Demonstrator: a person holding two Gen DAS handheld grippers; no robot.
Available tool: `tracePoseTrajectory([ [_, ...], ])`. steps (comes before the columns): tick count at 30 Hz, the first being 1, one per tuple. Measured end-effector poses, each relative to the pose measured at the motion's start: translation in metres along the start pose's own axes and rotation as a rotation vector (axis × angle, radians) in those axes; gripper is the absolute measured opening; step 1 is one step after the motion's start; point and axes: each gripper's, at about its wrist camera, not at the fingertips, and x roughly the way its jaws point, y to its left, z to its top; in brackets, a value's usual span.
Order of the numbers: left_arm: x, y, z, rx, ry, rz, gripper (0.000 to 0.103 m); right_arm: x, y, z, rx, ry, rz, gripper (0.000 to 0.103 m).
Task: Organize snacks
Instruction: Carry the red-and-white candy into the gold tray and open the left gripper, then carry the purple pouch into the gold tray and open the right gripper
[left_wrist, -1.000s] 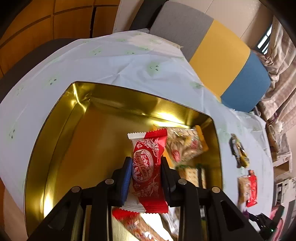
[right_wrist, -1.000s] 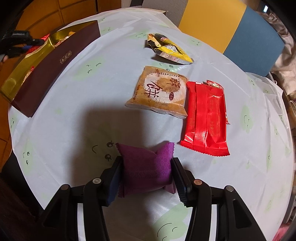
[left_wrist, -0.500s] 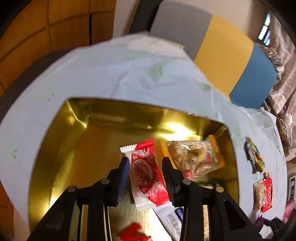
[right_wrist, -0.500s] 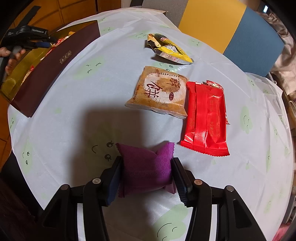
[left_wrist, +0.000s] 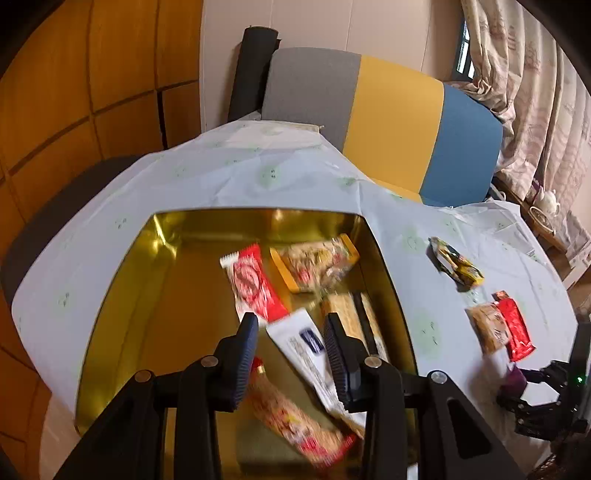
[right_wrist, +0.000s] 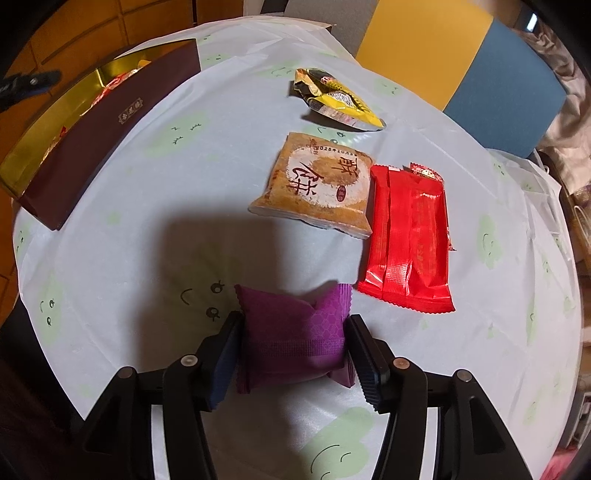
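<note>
A gold-lined box (left_wrist: 122, 295) holds several snacks. A red and white packet (left_wrist: 251, 284) lies in it beside a peanut pack (left_wrist: 317, 262), a cracker pack (left_wrist: 347, 314), a white packet (left_wrist: 306, 347) and a red-ended packet (left_wrist: 291, 424). My left gripper (left_wrist: 290, 339) is open and empty above the box. My right gripper (right_wrist: 291, 343) is shut on a purple packet (right_wrist: 291, 336) just above the tablecloth. The box also shows in the right wrist view (right_wrist: 96, 122) at the far left.
On the pale green tablecloth (right_wrist: 147, 229) lie a yellow and black packet (right_wrist: 336, 99), a tan pastry pack (right_wrist: 317, 184) and a red packet (right_wrist: 410, 236). A grey, yellow and blue chair back (left_wrist: 388, 122) stands behind the table.
My left gripper opened, let go of the red and white packet into the box, and drew back and up. The right gripper has not moved.
</note>
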Motion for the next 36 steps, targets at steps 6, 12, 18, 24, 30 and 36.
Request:
tracePoseTrajectory([
  [6,-0.016,-0.005,-0.022,0.007,-0.032,0.077,0.037,-0.001,0.002,-0.001,-0.014,-0.005,-0.013,0.058],
  [12,-0.027,-0.002,-0.029,0.022,-0.072,0.15,0.037,-0.002,0.001,0.0,-0.018,-0.009,-0.023,0.057],
  [18,-0.033,0.004,-0.037,0.014,-0.077,0.15,0.037,-0.002,0.003,-0.001,-0.009,-0.014,-0.035,0.056],
  [24,-0.037,0.003,-0.046,0.031,-0.077,0.138,0.037,-0.001,0.0,-0.002,0.018,-0.013,-0.029,0.058],
  [30,-0.04,0.002,-0.053,0.035,-0.08,0.12,0.037,0.0,0.0,-0.001,0.038,-0.011,-0.041,0.057],
  [36,-0.04,0.003,-0.055,0.038,-0.084,0.099,0.037,0.0,0.006,0.001,0.045,-0.002,-0.078,0.055],
])
